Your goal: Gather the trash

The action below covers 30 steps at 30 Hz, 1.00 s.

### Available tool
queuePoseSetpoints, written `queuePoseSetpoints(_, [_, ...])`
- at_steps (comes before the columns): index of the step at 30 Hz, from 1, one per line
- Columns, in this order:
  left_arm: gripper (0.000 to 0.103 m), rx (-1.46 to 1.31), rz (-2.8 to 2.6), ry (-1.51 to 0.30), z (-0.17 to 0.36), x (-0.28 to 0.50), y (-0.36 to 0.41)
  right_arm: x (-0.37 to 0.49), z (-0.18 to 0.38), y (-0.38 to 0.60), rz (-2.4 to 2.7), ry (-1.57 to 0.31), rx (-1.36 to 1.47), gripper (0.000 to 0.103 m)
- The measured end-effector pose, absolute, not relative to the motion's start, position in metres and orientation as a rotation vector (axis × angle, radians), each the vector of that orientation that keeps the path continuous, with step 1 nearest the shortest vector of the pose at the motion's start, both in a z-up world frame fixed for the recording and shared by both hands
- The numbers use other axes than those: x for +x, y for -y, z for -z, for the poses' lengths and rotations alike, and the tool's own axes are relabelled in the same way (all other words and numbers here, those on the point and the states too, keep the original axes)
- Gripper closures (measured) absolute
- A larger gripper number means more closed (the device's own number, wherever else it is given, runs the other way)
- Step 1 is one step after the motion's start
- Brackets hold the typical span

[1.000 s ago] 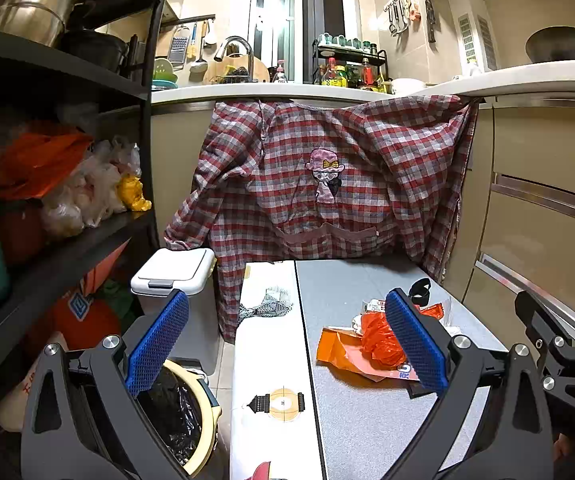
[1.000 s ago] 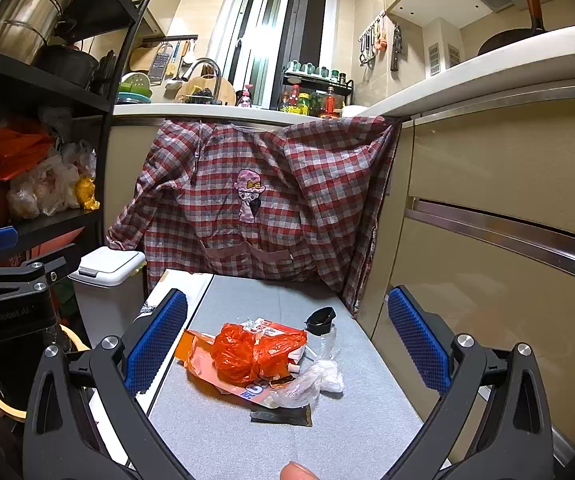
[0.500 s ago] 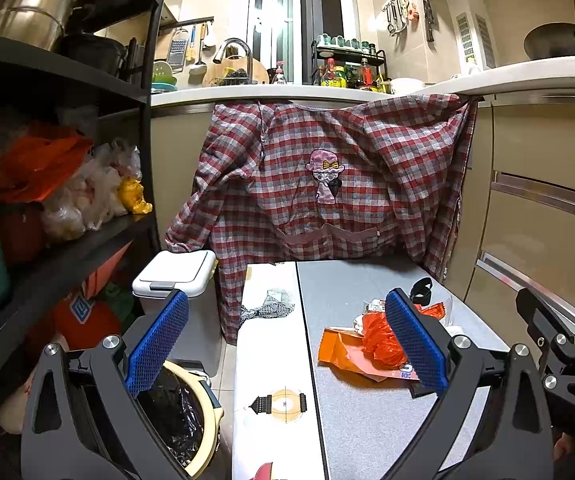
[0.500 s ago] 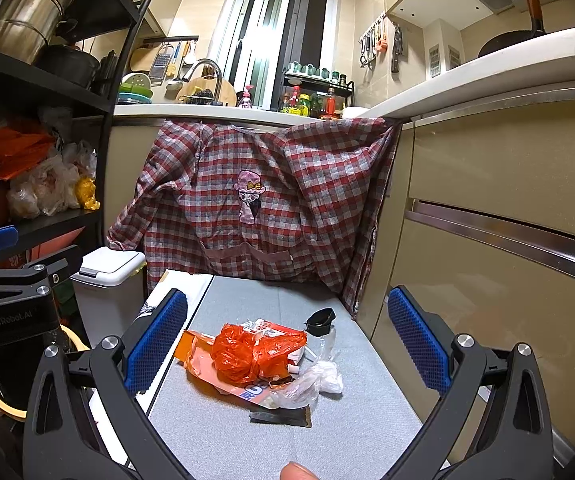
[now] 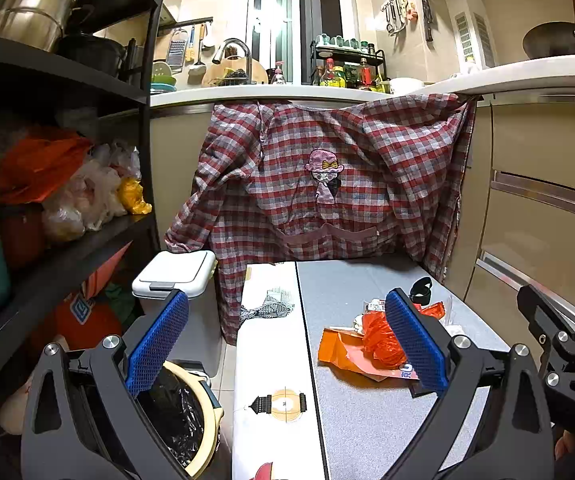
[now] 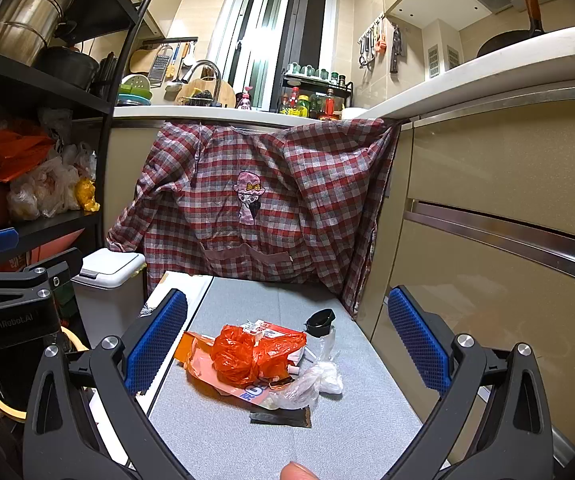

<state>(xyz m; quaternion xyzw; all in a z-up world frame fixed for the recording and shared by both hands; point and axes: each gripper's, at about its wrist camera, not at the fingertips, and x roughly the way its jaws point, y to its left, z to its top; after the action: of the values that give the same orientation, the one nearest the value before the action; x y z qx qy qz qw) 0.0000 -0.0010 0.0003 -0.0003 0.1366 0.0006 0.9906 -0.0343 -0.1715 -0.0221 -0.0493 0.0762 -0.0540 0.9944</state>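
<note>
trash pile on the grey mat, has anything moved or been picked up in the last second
Nothing visibly changed. The trash pile lies untouched on the grey mat, with the black cap beside it. The left gripper and right gripper both stay open, holding nothing, hovering short of the pile. The lined bin stays at the lower left.

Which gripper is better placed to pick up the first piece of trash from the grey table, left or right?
Right, probably. The right gripper is open and frames the orange plastic bag between its fingers. The left gripper, also open, is centred over the white board, nearer the lined bin.
</note>
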Motion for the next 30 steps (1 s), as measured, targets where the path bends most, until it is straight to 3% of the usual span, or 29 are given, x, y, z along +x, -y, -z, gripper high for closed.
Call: queuePoseSetpoints(30, [0.008, 0.005, -0.003, -0.27, -0.0052, -0.001, 0.0045, -0.0357, 0.0209, 0.1728, 0.108, -0.149, -0.098, 0.005])
